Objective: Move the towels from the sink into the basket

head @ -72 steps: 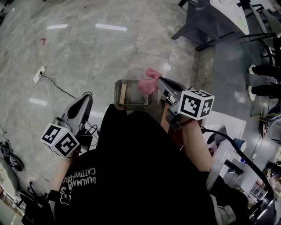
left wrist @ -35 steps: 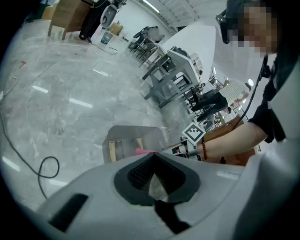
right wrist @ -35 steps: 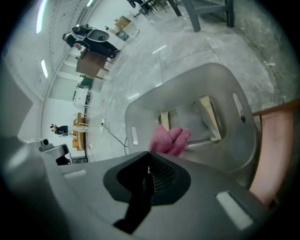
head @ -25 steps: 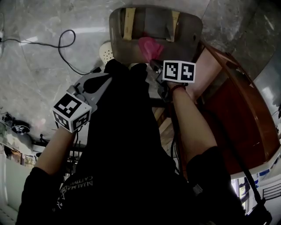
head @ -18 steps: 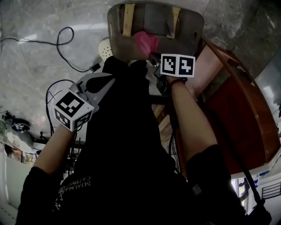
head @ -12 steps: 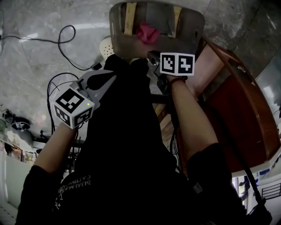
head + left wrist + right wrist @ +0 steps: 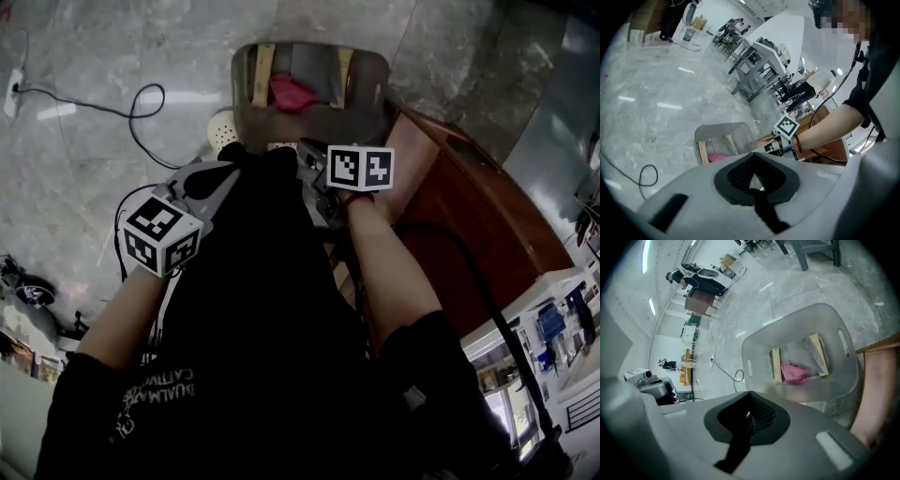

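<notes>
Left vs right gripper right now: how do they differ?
Right gripper reaches near the rim of the grey plastic basket; left gripper hangs back at the person's side. Right's jaws have just closed; left's simply stand shut. Shared: both empty, the pink towel lying in the basket.

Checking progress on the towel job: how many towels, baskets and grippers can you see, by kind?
Towel: 1
Basket: 1
Grippers: 2 (left gripper, right gripper)
Total: 4
</notes>
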### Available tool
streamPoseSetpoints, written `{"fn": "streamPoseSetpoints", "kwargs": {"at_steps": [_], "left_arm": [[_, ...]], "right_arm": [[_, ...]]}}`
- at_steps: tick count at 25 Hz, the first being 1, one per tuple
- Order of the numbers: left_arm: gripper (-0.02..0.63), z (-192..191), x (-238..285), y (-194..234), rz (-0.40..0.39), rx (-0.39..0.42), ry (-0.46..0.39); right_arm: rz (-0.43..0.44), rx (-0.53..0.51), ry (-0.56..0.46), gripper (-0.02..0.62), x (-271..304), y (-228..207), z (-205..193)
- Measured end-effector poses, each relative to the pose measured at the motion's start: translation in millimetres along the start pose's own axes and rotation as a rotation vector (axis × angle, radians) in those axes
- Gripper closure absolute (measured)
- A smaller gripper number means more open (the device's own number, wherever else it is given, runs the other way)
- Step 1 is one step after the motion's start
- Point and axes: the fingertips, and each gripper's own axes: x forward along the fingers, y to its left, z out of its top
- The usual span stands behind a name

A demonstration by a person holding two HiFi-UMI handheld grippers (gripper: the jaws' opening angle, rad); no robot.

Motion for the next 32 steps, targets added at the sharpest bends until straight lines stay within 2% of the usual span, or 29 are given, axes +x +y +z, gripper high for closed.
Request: {"fn": "streamPoseSetpoints", "kwargs": {"at_steps": [3,5,7,9,14,17,21,24,28,32], "left_arm": [[0.606,27.0,-21.4,-23.7,0.001,-0.012,-0.061],[0.606,51.6,-39.3,-42.5,-0.016,-0.035,-0.123],[0.606,78.6,-60.9,-70.0,-0.048,-0.039,-0.191],[0.606,106.8,-85.4,-102.2,-0.077,-0.002,-0.254],[0.606,172.9,-158.9,-179.0,-0.101,0.168,-0.379],[0.606,219.2,-206.0,-220.4,-0.138,0.301,-0.454],[0.606,280.6,-265.2,-279.2,-0.229,0.502,-0.585],[0.606,298.5,-303.3,-325.0,-0.265,0.578,-0.655],[0.605,304.7,-342.4,-377.9,-0.271,0.719,-0.682],[0.604,309.9,-382.6,-418.1,-0.313,0.814,-0.723]], "right_arm": [[0.008,-0.029,0.019,0.589,-28.4,36.9,-8.6],[0.025,-0.103,0.016,0.589,-50.1,66.8,-9.9],[0.06,-0.176,-0.019,0.588,-76.4,100.5,-8.5],[0.115,-0.212,-0.092,0.588,-109.9,136.7,-3.5],[0.205,-0.254,-0.355,0.588,-218.4,230.4,29.6],[0.273,-0.306,-0.523,0.588,-283.8,292.5,58.4],[0.37,-0.455,-0.748,0.588,-366.3,374.9,97.7],[0.401,-0.556,-0.867,0.588,-426.0,425.2,95.1],[0.358,-0.704,-0.973,0.588,-490.9,474.6,77.6],[0.238,-0.784,-1.092,0.588,-541.1,504.0,64.9]]}}
